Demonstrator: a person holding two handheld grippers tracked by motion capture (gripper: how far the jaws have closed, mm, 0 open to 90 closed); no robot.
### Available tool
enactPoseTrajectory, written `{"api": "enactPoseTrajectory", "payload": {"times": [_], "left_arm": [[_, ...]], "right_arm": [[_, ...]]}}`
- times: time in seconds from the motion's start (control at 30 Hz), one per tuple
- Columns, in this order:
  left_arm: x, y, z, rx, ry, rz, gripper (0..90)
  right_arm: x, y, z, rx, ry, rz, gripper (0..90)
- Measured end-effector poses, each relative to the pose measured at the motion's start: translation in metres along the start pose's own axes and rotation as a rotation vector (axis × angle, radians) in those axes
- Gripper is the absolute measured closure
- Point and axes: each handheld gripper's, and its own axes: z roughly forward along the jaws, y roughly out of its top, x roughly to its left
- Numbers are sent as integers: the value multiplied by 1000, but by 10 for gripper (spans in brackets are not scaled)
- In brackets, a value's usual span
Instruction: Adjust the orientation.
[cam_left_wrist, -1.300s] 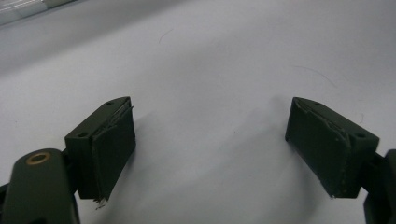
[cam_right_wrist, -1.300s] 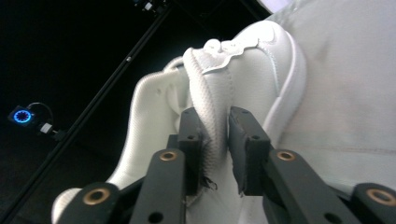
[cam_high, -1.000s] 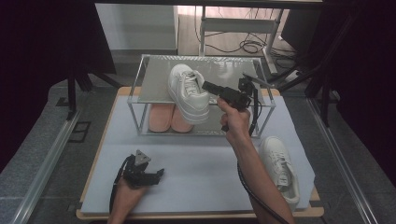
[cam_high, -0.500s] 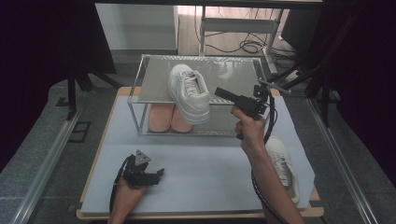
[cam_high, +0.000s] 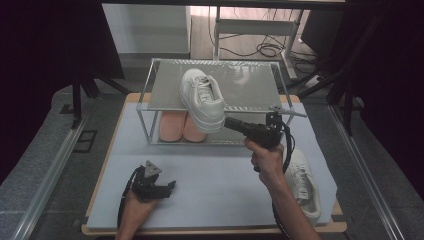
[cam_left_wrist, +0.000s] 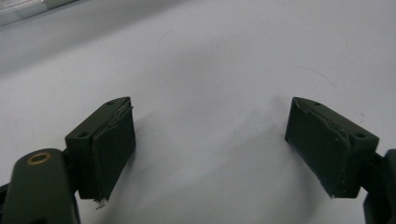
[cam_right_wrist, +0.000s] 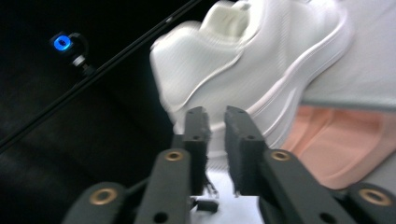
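No readable writing. Right gripper (cam_high: 231, 123) held up at rack (cam_high: 165, 90) front, jaws nearly closed, empty, just beside heel of white sneaker (cam_high: 202, 98) on top shelf. Left gripper (cam_high: 165, 187) resting low on mat (cam_high: 225, 175), jaws wide, empty

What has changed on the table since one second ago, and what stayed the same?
The right hand-held gripper drew back from the white shoe on the shelf, toward the person and a little to the right. Its jaws stand nearly shut and hold nothing. That shoe, the pink insoles, the second white shoe and the open left hand-held gripper stayed in place.
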Motion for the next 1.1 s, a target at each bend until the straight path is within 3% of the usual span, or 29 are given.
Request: {"api": "enactPoseTrajectory", "payload": {"times": [0.1, 0.33, 0.67, 1.1], "left_arm": [[0, 0, 0, 2, -1, 0, 162], [0, 0, 0, 0, 0, 0, 161], [0, 0, 0, 1, -1, -1, 161], [0, 0, 0, 0, -2, -2, 162]], "right_arm": [[3, -8, 3, 27, 32, -6, 896], [2, -17, 13, 60, 49, 3, 900], [3, -14, 25, 67, 38, -6, 900], [7, -8, 71, 112, 5, -36, 900]]}}
